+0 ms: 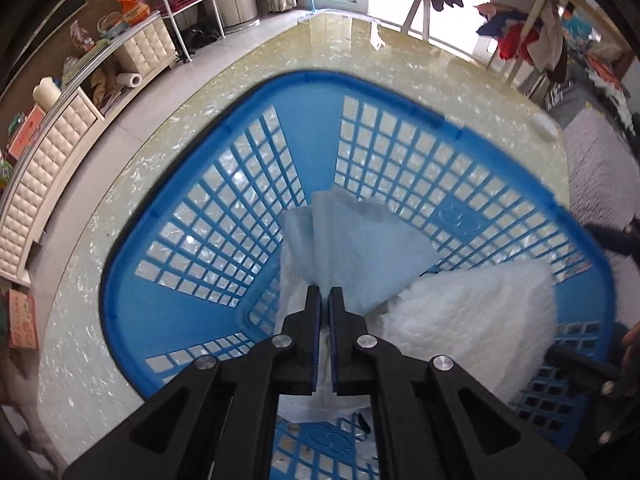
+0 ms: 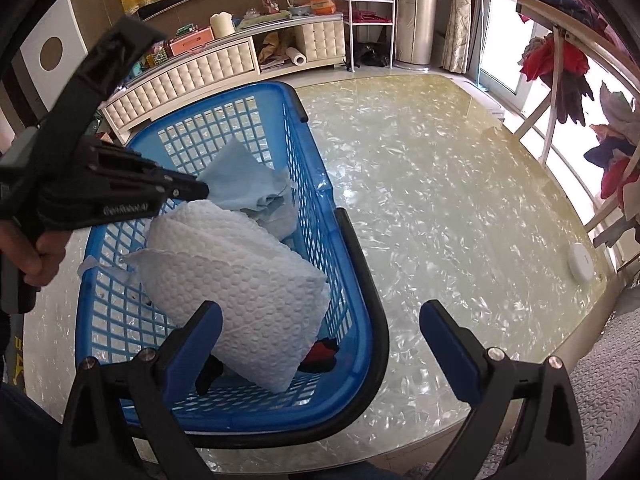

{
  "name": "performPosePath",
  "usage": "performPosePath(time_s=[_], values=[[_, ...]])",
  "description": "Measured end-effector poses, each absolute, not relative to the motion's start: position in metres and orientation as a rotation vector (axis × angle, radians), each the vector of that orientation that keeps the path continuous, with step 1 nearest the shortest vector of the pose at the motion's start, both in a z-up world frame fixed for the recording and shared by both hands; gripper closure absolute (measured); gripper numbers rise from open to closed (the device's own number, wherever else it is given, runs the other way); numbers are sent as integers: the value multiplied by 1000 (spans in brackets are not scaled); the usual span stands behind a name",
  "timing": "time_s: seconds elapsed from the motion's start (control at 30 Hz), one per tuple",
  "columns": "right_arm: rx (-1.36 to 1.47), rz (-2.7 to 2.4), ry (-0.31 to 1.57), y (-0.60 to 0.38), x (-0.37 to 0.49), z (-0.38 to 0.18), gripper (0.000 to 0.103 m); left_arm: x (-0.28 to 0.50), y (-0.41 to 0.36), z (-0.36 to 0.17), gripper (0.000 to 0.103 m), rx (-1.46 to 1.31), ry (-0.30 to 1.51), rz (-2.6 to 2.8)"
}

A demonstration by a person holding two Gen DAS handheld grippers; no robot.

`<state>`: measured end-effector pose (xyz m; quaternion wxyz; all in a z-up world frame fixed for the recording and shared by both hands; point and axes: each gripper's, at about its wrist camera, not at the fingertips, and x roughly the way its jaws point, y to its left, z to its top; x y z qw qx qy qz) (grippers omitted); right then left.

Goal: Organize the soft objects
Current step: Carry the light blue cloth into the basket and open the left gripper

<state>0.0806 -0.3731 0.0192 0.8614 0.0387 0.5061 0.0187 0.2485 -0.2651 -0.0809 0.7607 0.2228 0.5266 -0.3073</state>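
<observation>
Blue cloth: pale, thin sheet, pinched at one corner, fanning upward against the basket's mesh wall; its lower folds are crumpled in the far end of the basket.

White cloth: thick, dimpled texture, loosely folded into a bulky pad with a scalloped edge. Lies tilted across the basket's middle, just beside and partly over the blue cloth.

Red-and-black item: small, mostly hidden under the white cloth at the near end.

Basket: blue plastic, gridded walls and floor, black handle folded down; upright on the tabletop.
</observation>
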Motion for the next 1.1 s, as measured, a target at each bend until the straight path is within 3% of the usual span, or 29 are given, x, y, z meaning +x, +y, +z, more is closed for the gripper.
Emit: performPosePath(time_s=[0.27, 0.53, 0.73, 1.1], values=[[85, 43, 1053, -374, 79, 21, 4, 245, -269, -83, 100, 559, 1092, -683], [91, 51, 1052, -375, 79, 21, 4, 247, -264, -84, 78, 585, 1038, -676], [95, 54, 1056, -378, 80, 19, 4, 249, -263, -79, 44, 589, 1011, -657], [80, 55, 1042, -376, 78, 21, 4, 239, -258, -62, 37, 585, 993, -676]])
